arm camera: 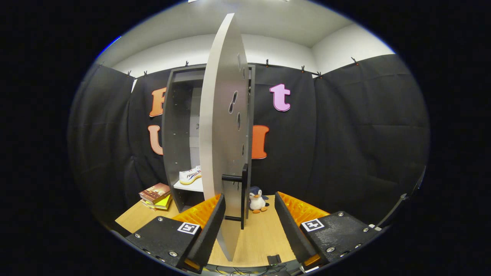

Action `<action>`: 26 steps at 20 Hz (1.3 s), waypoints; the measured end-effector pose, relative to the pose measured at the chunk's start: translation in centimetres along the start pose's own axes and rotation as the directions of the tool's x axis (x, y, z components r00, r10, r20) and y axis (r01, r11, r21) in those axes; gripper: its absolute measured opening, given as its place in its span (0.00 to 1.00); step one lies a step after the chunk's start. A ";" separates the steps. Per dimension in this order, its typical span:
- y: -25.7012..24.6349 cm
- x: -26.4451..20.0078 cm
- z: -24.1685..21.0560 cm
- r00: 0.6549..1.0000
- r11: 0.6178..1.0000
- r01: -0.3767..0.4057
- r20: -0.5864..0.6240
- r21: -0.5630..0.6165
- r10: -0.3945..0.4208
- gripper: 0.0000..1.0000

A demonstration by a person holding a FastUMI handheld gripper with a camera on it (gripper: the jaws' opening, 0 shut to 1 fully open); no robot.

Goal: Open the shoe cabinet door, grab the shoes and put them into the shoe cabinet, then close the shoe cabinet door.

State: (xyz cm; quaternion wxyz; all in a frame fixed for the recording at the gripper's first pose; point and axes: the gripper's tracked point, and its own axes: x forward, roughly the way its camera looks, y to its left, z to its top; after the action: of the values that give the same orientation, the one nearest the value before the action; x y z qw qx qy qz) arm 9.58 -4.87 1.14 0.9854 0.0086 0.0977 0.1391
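Note:
The grey shoe cabinet stands on the wooden table with its door swung out edge-on toward me. The door's lower edge reaches between the fingers of my gripper, close against the left finger and well apart from the right finger. The fingers are spread wide, so the gripper is open and presses on nothing. A black bar handle sits on the door's right face, just ahead of the fingertips. A white shoe with coloured stripes and a yellow sole lies on a low shelf inside the cabinet.
A stack of books lies on the wooden table left of the cabinet. A small plush penguin stands right of the door, beyond the fingers. Black cloth walls the booth behind and to both sides.

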 end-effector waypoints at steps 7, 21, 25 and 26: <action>5.2 1.5 0.5 0.997 0.997 -0.077 0.010 0.010 0.077 0.83; 16.8 10.2 1.5 0.987 0.975 -0.159 0.049 0.154 0.153 0.91; 20.5 13.7 2.3 0.987 0.983 -0.152 0.077 0.106 0.144 0.93; 21.2 14.5 2.5 0.988 0.986 -0.141 0.082 0.092 0.134 0.93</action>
State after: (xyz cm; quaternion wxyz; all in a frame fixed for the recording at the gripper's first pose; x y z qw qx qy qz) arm 17.99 19.49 1.80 0.9748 0.0687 0.0662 0.2014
